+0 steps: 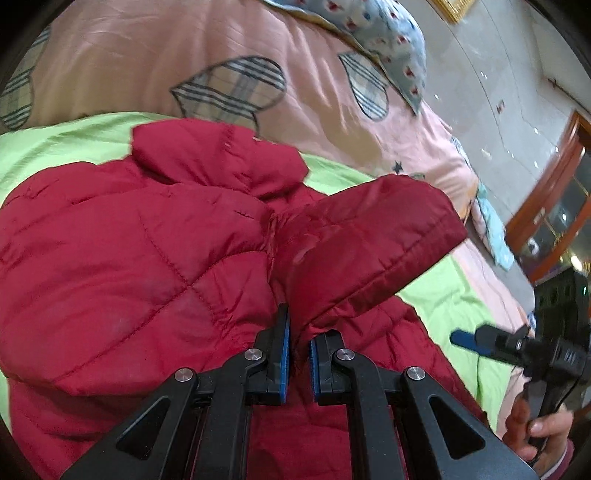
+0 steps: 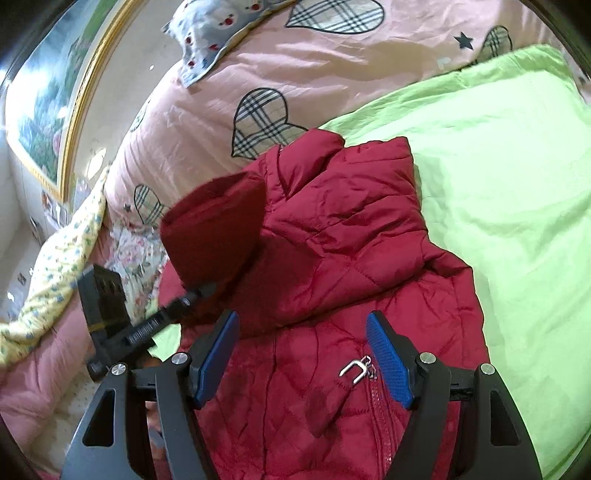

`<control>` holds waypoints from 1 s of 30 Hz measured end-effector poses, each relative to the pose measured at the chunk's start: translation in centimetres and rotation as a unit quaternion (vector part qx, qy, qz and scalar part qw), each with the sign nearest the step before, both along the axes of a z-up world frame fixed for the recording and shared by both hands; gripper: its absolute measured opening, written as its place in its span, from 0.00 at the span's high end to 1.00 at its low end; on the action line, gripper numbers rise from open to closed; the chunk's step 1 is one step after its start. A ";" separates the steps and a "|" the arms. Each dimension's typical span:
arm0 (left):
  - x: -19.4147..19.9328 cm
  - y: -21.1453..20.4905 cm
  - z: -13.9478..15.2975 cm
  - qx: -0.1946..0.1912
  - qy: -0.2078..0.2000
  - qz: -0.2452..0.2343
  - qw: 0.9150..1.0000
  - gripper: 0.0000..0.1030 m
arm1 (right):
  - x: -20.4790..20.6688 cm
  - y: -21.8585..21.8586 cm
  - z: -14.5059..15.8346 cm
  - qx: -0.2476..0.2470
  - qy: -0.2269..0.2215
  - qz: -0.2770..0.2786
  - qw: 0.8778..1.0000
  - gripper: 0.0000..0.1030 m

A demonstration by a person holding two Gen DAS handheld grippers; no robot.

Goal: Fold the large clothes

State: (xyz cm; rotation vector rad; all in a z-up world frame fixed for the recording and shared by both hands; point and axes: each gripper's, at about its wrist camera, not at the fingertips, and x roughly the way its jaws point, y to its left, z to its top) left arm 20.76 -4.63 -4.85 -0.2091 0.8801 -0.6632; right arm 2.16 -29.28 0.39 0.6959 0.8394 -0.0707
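A red quilted puffer jacket (image 1: 129,258) lies on a lime green sheet (image 1: 66,140) on a bed. My left gripper (image 1: 300,334) is shut on the jacket's sleeve (image 1: 369,236) and holds it lifted, cuff pointing right. In the right wrist view the jacket (image 2: 351,229) lies below my right gripper (image 2: 303,332), which is open and empty above the jacket's front, near the zipper pull (image 2: 356,369). The lifted sleeve (image 2: 214,229) and the left gripper (image 2: 201,290) show at left. The right gripper (image 1: 458,338) shows at the right edge of the left wrist view.
A pink quilt with plaid hearts (image 1: 229,88) lies behind the jacket. A blue patterned cloth (image 1: 388,33) lies at the top. A floral yellow cloth (image 2: 62,258) lies at the bed's left side. A framed picture (image 2: 40,99) hangs on the wall.
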 end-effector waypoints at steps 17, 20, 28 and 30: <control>-0.6 -6.0 -2.8 0.086 -0.021 -0.020 0.996 0.93 | 6.1 -4.2 -4.6 0.155 -0.004 -0.022 0.988 0.21; -1.0 -5.7 -3.1 0.092 -0.014 -0.022 0.995 0.92 | 7.3 -3.7 -5.3 0.142 -0.001 -0.014 0.990 0.73; -1.9 -3.4 -1.6 0.062 0.015 -0.031 0.997 0.64 | 7.3 -3.7 -5.3 0.088 0.013 -0.018 0.996 0.93; -2.2 -2.2 -1.0 0.064 0.011 -0.021 0.998 0.62 | 7.0 -3.8 -4.9 0.071 0.010 -0.020 0.997 0.93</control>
